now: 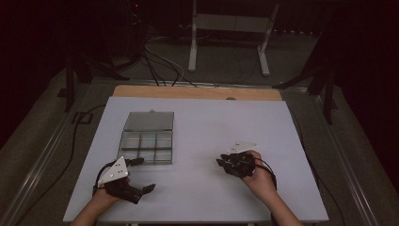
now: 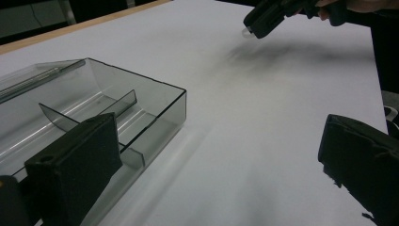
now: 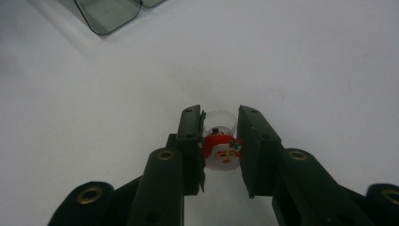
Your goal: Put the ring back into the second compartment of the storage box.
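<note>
A small toy ring with a red and white Santa face [image 3: 221,153] and a clear band sits pinched between the jaws of my right gripper [image 3: 220,123], just above the white table. In the high view my right gripper [image 1: 222,163] is at the table's right middle and points left. A clear grey compartment box [image 1: 147,147] lies at the left middle, its lid [image 1: 149,120] folded back flat. My left gripper [image 1: 143,174] hovers open just in front of the box, nothing between its jaws. In the left gripper view [image 2: 219,160] the box [image 2: 127,113] lies at left, the right gripper [image 2: 269,17] farther off.
The white board [image 1: 202,188] covers a wooden table whose far edge [image 1: 197,92] shows. The box's compartments look empty. Cables and a white frame stand [image 1: 230,28] are on the dark floor beyond. A corner of the box [image 3: 110,12] shows in the right gripper view.
</note>
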Demonstrator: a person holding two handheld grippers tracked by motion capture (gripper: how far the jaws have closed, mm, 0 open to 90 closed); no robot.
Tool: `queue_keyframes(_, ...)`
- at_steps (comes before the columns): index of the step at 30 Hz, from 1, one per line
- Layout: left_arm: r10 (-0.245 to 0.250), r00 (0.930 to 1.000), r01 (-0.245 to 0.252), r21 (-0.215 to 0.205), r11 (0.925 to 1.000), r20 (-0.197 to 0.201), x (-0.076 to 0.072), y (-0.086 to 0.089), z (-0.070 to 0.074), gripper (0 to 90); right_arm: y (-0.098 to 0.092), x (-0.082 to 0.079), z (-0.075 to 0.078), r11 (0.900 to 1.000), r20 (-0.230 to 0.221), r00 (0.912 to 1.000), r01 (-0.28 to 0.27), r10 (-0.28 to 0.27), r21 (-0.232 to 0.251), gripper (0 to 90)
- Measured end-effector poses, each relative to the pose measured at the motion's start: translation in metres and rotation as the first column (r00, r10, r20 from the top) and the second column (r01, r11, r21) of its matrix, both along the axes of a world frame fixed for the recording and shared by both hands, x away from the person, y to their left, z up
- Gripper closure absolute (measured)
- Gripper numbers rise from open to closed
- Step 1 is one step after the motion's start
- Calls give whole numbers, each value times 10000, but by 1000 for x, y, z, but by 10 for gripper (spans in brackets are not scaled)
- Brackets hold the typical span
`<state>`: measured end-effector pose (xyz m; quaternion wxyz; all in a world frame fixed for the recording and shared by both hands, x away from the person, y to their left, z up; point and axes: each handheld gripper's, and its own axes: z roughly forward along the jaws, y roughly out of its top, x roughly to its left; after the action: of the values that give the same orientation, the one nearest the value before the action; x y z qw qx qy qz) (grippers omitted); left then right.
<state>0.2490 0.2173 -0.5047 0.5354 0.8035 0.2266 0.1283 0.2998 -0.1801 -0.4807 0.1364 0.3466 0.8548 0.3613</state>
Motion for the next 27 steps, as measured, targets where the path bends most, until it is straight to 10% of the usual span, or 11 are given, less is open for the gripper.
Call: queue_keyframes(27,-21,10000,21,11,10000,55,-1,0,0,8,31,16,21,9982,307,9978,-592,591,16,712)
